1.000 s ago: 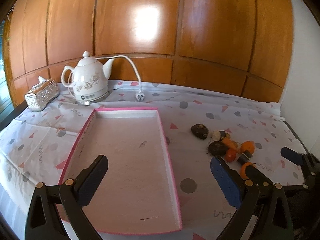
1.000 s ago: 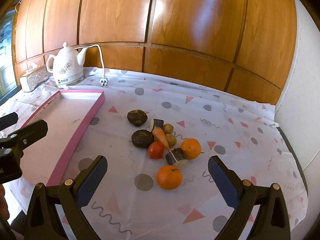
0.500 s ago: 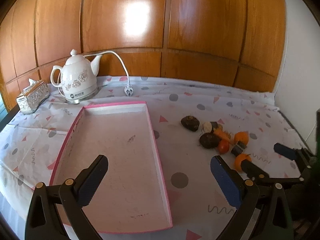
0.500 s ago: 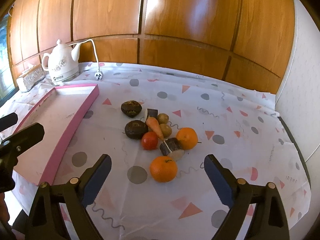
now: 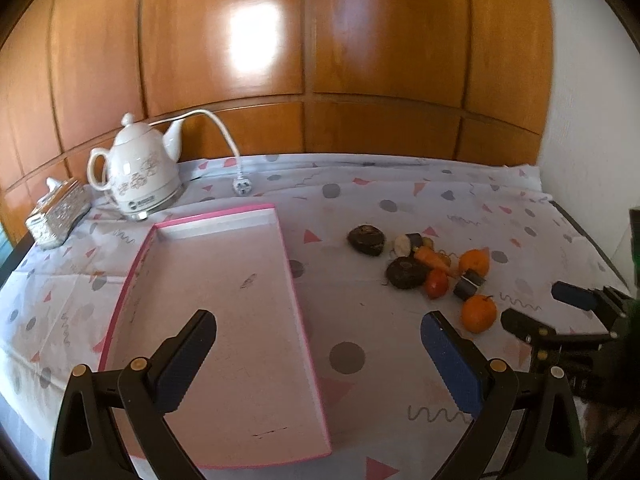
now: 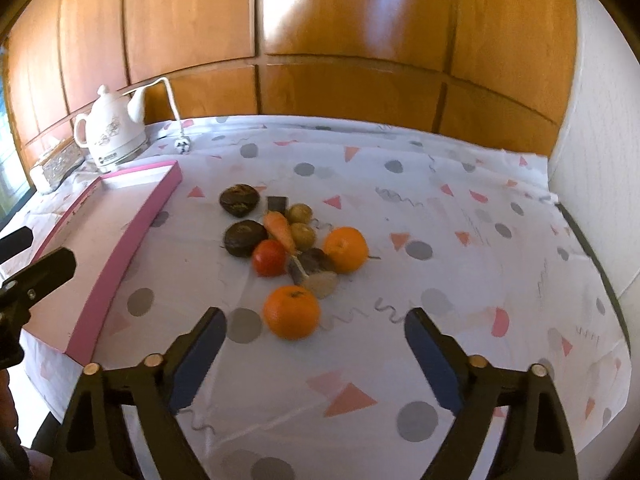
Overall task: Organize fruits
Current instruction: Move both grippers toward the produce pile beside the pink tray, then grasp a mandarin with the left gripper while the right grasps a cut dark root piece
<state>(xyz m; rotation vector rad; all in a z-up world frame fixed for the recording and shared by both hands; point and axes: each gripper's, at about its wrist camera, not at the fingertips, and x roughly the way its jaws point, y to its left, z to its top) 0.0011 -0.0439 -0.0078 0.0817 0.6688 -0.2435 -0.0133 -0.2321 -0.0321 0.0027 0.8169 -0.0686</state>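
On the patterned tablecloth [image 6: 460, 208], the pink tray [image 5: 304, 320] is lying bare, well apart from the produce pile. Left gripper [image 5: 316, 360] is hovering over the tray's near end, jaws spread wide, holding nothing. Right gripper [image 6: 316, 352] is lining up, jaws likewise spread and holding nothing, just short of the nearest orange [image 6: 292, 312]. Recommended: straddle the orange at its widest girth, then close gently; avoid nudging the eggplant piece [image 6: 314, 270] behind it.

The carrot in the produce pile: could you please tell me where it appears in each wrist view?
Left wrist view: the carrot lies right of centre, just right of the pink tray.
Right wrist view: the carrot lies near centre, above the red tomato.
Shared landmark: the white kettle, far left.
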